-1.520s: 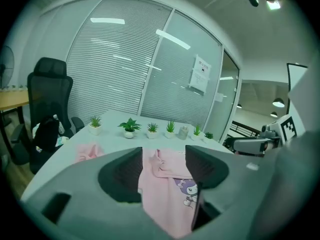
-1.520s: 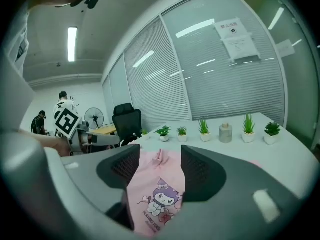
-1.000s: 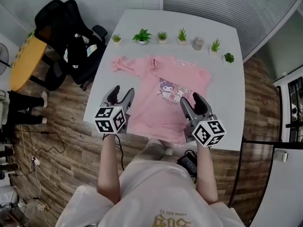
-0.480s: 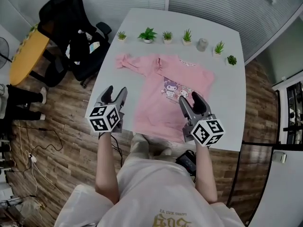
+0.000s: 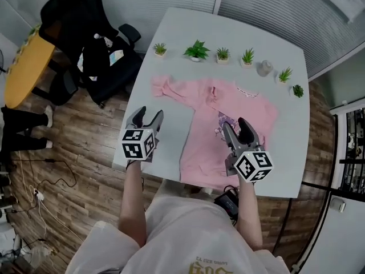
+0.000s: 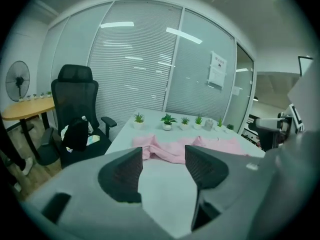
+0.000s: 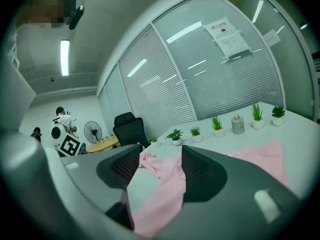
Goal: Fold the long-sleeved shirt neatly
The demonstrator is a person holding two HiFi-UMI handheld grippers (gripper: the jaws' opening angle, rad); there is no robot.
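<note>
- Long-sleeved shirt (image 5: 228,130), pink, lies flat on the white counter (image 5: 165,153). Its body is toward the right, and one sleeve (image 5: 171,87) trails left, bunched at the end.
- No clean fold shows yet, so this is likely the reach-in before the first grab.
- Left claw (image 5: 150,114) has its jaws apart with nothing between them. It hovers over bare counter, left of the shirt body and nearer than the sleeve.
- Right claw (image 5: 235,124) also has its jaws apart, above the near part of the shirt. Cloth shows through the gap but isn't pinched.
- Next move probably calls for the left claw to go forward to the sleeve or the side seam. The right claw would drop onto the hem and pinch only the layer meant to lift.
- The near counter edge is just under both claws, and the hem sits at that edge.
- The left counter edge is close beside the left claw, with an office chair (image 5: 85,44) beyond it.
- Potted plants (image 5: 197,50) and a grey jar (image 5: 264,68) line the far edge, apart from the collar.
- Open room is the bare patch left of the body.
</note>
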